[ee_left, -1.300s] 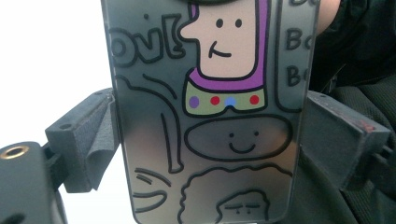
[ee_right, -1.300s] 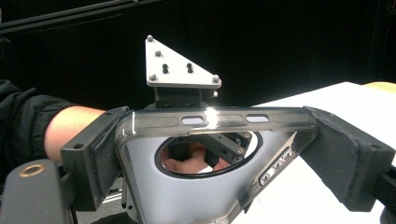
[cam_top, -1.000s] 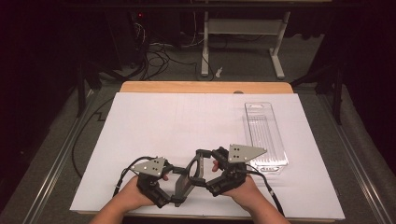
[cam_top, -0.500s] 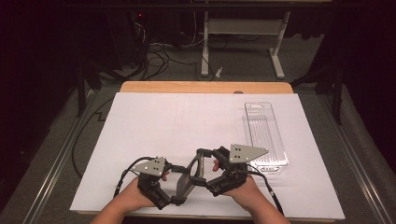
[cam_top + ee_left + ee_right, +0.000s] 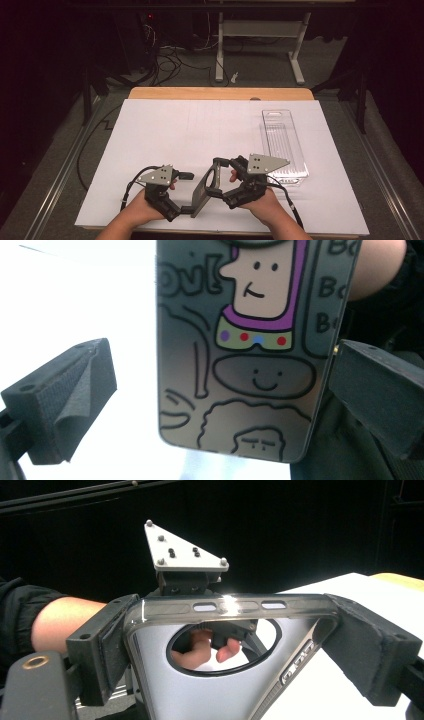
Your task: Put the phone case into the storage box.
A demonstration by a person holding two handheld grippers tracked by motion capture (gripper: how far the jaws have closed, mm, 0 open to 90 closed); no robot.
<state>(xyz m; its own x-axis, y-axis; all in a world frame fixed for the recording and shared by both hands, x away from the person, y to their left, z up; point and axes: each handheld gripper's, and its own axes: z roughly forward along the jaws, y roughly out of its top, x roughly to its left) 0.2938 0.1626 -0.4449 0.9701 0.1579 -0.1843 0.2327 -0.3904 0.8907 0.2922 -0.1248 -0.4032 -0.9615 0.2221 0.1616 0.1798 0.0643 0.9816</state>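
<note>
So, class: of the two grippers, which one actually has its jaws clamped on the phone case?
The right gripper: its jaws press both edges of the phone case. The left gripper has just been opening, with gaps beside the case.

Two hand-held grippers are counted, the left gripper (image 5: 186, 176) and the right gripper (image 5: 218, 161), each topped by one grey three-cornered plate, so two plates are seen in all. One phone case (image 5: 206, 187) is counted between them, and one clear plastic tray (image 5: 284, 145) is counted on the one white-covered table (image 5: 190, 130). Two hands are counted at the near edge, and one white table frame (image 5: 260, 35) is seen on the floor beyond.
</note>
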